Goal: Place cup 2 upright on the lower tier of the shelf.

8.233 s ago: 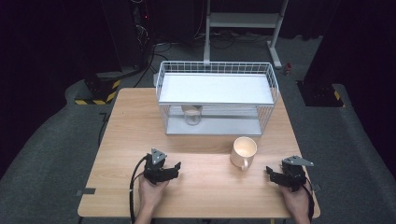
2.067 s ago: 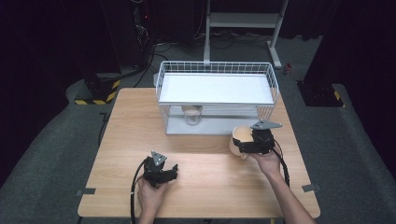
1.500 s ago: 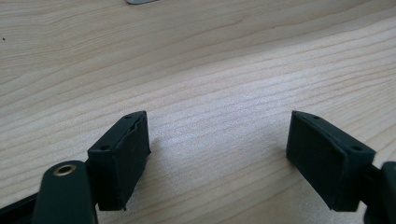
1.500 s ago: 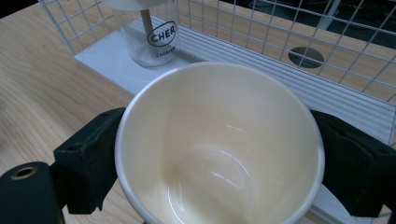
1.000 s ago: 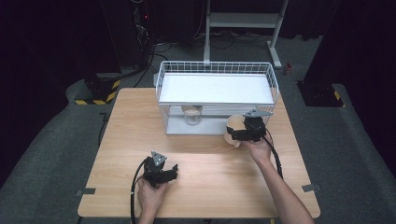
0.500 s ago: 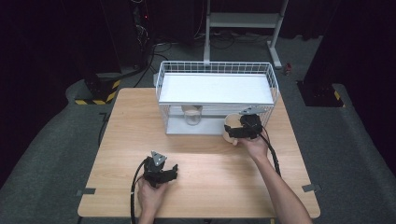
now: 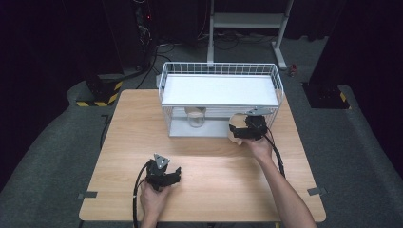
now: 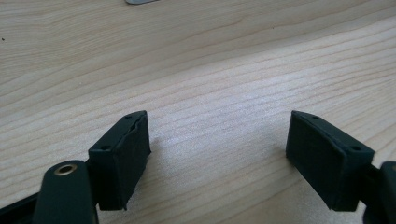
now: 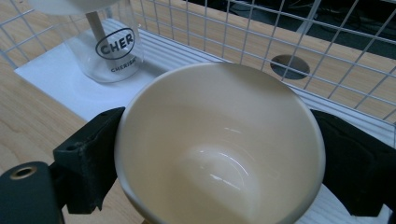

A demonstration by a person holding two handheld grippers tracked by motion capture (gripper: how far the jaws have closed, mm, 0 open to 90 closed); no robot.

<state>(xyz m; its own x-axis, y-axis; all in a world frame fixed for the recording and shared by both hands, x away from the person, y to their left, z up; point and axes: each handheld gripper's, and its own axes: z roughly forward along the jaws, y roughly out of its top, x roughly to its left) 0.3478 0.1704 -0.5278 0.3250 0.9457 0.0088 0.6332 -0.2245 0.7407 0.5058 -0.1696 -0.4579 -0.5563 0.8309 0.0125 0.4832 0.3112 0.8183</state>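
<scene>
A cream cup (image 9: 219, 140) sits between the jaws of my right gripper (image 9: 219, 163), which press on its sides. From above, the cup (image 7: 232, 135) and right gripper (image 7: 238, 129) are at the front right corner of the white wire rack (image 7: 164, 80), by its lower shelf (image 9: 56, 74). A clear glass jar (image 9: 109, 46) with a black label stands on that lower shelf (image 7: 195, 115). My left gripper (image 7: 173, 175) rests near the table's front edge, open, with bare wood between its jaws (image 8: 217, 154).
The rack's white top shelf (image 7: 218, 90) covers the lower level. Wire mesh (image 9: 261, 42) closes the rack's back and side. The wooden table (image 7: 123, 142) has free room left of and in front of the rack.
My right gripper left the front right of the table, took hold of the cup and carried it up to the rack's lower shelf. The left gripper stayed put.
</scene>
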